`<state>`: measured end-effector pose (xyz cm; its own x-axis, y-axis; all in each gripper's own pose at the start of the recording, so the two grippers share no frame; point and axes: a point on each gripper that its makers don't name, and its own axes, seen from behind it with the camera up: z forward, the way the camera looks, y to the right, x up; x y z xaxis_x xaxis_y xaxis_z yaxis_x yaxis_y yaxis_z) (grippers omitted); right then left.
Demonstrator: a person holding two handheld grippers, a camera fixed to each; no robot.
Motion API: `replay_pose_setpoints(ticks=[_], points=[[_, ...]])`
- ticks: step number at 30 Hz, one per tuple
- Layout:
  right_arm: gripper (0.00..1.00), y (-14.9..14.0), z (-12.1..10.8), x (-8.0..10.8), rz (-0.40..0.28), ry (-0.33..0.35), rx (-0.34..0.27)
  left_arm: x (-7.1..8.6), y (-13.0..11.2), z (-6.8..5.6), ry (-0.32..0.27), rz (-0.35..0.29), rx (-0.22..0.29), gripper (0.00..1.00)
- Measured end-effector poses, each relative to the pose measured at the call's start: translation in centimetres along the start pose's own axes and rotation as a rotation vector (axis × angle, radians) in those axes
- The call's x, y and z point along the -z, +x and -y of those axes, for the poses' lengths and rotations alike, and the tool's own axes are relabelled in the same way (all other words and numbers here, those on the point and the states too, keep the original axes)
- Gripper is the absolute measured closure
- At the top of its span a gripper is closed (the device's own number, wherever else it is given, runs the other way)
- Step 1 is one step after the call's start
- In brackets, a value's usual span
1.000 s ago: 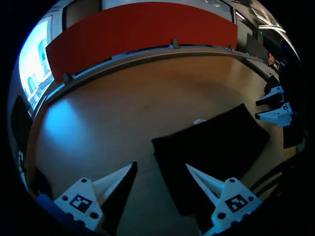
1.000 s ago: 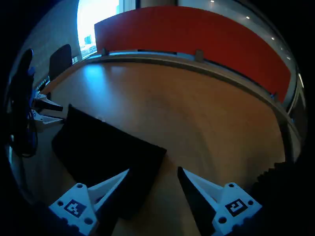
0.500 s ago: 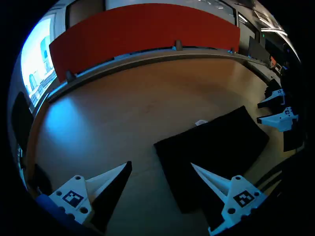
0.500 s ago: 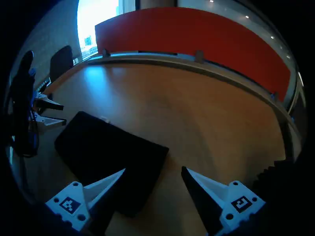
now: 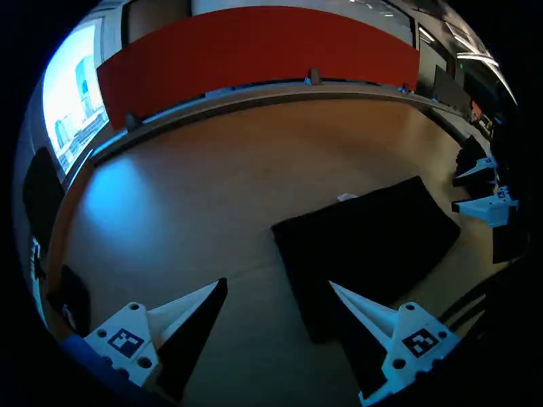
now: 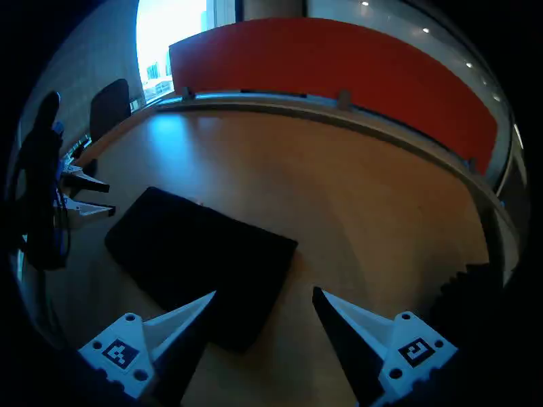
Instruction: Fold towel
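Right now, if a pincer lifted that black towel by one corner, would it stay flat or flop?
Probably flop: the black towel lies limp and flat on the table, its edges soft and rounded. Any folded layers may fall open if lifted. Pushed, it would likely slide or bunch on the smooth wood.
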<state>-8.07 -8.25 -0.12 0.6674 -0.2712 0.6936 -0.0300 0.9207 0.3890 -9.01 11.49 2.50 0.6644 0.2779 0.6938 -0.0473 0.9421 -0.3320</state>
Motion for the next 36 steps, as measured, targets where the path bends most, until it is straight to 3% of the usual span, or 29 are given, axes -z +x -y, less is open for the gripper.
replay_pose_setpoints(ticks=[11, 26, 36], points=[[0.0, -0.6, 0.7, 0.9, 0.0, 0.024, 0.015, 1.7, -1.0, 0.0, 0.01, -0.008, 0.045, 0.0], [0.0, -0.9, 2.0, 1.3, 0.019, 0.1, 0.135, 4.9, -3.3, 1.8, 0.065, -0.014, 0.114, 0.0], [0.0, -1.3, 2.2, 1.2, 0.035, 0.119, 0.163, 6.3, -4.7, 2.5, 0.086, -0.011, 0.149, 0.0]])
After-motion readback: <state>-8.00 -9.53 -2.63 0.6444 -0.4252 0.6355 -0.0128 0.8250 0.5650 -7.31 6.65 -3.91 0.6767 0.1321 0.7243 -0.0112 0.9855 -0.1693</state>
